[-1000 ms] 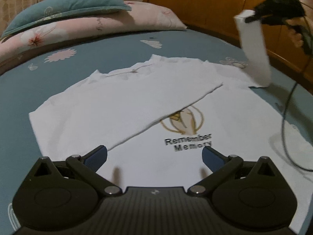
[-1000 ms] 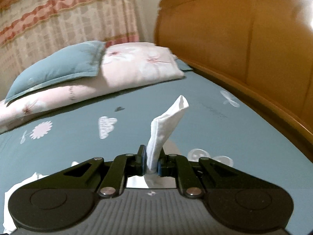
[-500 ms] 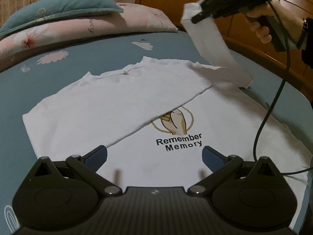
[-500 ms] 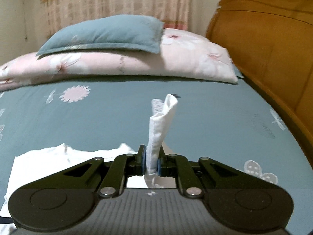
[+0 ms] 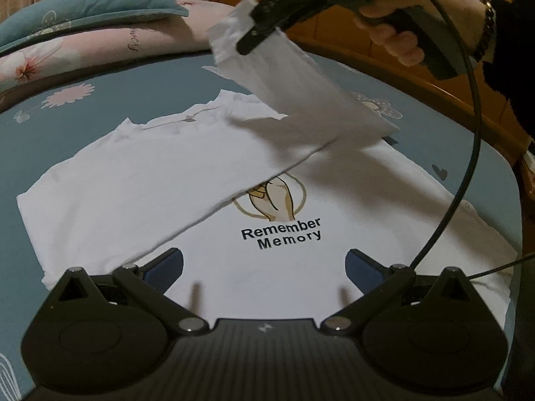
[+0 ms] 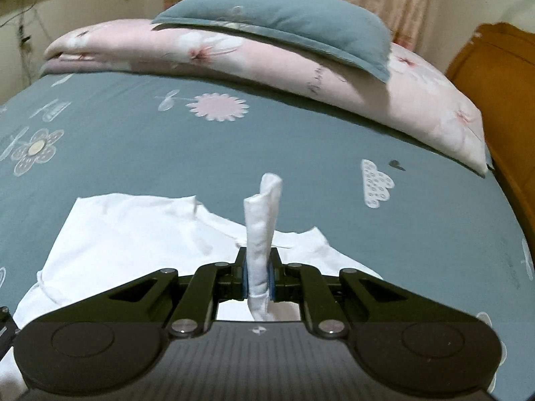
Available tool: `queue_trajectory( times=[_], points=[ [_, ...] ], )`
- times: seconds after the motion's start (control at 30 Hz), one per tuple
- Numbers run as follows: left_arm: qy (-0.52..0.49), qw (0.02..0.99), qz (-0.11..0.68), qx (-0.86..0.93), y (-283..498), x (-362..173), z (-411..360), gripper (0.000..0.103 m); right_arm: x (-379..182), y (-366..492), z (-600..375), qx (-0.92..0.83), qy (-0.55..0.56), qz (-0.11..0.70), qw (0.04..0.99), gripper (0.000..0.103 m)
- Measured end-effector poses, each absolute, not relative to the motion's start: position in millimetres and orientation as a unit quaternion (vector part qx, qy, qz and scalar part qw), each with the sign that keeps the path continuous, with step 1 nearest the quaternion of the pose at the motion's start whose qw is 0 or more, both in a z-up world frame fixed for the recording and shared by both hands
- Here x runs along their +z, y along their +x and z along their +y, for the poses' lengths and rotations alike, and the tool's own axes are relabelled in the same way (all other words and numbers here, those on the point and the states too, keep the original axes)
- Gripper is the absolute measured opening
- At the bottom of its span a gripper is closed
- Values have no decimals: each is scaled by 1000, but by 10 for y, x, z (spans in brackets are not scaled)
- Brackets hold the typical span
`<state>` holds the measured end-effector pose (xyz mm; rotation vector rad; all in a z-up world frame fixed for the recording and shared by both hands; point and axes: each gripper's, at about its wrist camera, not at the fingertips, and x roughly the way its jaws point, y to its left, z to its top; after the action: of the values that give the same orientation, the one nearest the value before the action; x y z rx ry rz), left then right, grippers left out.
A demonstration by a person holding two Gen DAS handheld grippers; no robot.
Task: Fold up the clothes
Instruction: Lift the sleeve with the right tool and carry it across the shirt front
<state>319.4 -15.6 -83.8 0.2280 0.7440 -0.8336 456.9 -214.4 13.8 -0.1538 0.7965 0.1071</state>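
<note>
The white cotton T-shirt with a printed "Remember Memory" motif lay flat on the teal flower-patterned bedsheet, one side already folded diagonally across its chest. The right gripper was clamped on the white sleeve, holding it above the shirt. The left gripper hovered with jaws wide apart, empty. The sleeve fold and later folds seemingly remained.
</note>
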Motion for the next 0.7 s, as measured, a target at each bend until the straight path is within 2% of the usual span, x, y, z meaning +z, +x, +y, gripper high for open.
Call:
queue_trajectory(
  times=[0.7],
  points=[
    [116,842,349,-395,3177,-833,-107,102,-33,4710,-1201,132,-109,385,907,12]
  ],
)
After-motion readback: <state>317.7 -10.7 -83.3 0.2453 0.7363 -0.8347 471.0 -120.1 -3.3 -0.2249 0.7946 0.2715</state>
